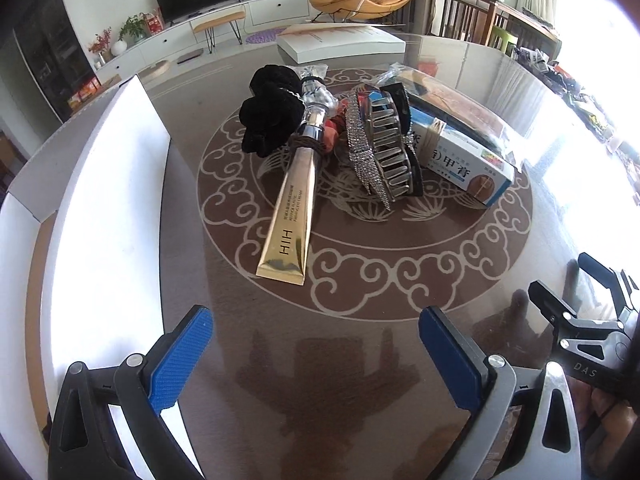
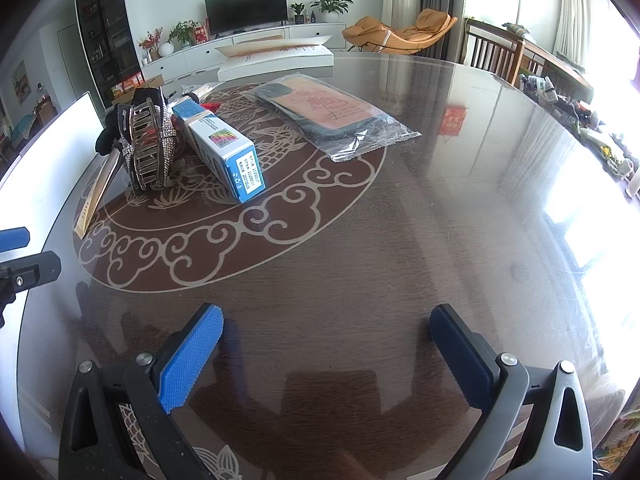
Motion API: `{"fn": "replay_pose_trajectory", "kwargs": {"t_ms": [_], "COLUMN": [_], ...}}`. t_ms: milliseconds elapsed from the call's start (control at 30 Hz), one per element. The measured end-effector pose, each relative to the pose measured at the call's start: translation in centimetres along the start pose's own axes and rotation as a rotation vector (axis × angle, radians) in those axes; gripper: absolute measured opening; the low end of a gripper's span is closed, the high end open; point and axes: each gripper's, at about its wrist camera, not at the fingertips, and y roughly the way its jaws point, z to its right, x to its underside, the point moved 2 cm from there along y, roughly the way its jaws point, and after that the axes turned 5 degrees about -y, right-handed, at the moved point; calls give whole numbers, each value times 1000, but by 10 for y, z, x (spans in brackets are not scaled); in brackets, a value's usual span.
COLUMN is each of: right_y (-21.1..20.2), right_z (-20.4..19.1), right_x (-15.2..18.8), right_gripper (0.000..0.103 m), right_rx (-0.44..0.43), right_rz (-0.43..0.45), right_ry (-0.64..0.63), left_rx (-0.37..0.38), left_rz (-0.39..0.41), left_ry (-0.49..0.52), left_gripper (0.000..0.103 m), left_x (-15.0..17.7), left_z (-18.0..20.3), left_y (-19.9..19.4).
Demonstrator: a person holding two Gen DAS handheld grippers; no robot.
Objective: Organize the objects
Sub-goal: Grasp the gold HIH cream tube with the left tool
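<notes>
A: Item one, gold tube (image 1: 289,216). Lies flat on the worktop (image 2: 400,240), crimped end toward the left gripper (image 1: 316,344), cap end tucked among the black scrunchies (image 1: 268,120). Likely light, with a glossy skin that may slide. Best taken across the flat body, near the middle.

B: Item two?

A: Metal claw clip (image 1: 390,148) with a rhinestone strip (image 1: 358,148) against it, just right of the tube. Stiff and toothy, with an awkward outline. Take it across the spine, not the teeth.

B: And the carton?

A: Blue-and-white box (image 2: 220,152), touching the clip on its right. Rigid card, probably light, with square faces. I judge it the easiest hold, across the narrow sides.

B: Anything apart from the heap?

A: Bagged phone case (image 2: 332,116), farther back and apart from the box. The film looks slippery, so pinch through it onto the case itself.

B: Destination?

A: Likely the white box (image 1: 108,200) along the left edge, judging by the task.

B: Gripper entries?

A: Left gripper is low over the worktop, aimed at the tube, fingers (image 1: 184,356) spread wide and holding nothing. Right gripper (image 2: 326,352) is level beside it, facing bare worktop, fingers likewise spread and empty. Neither touches any item.
</notes>
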Motion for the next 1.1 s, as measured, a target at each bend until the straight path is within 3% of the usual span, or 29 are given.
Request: {"fn": "replay_pose_trajectory", "kwargs": {"t_ms": [167,500,533,567,667,733,933,1100], "right_y": [0,1,1,1,1,1,1,1], "right_z": [0,0,0,0,0,0,0,0], "right_x": [0,-1,-2,-2,-1,-2,-1,-2], "right_gripper": [103,103,103,103,103,103,103,103], "right_rx": [-1,-6,-6,-6,-6,-5,-7,-9], "right_rz": [0,3,3,3,3,2,3,5], "right_ry": [0,3,3,3,3,2,3,5], "left_rx": [-35,105,115,126,100,96,8,-5], "left_rz": [-17,1,6,11,23,31,51,78], "left_ry": [-6,-9,-15,-22,-41,-60,-137,-168], "left_gripper": [103,103,99,81,41,30,26,26], "left_x": [-32,-79,-80,-79,-71,-63,-16,25], "left_z": [-11,-12,-12,-11,-12,-11,-1,7], "left_y": [23,67,68,67,64,59,37,18]}}
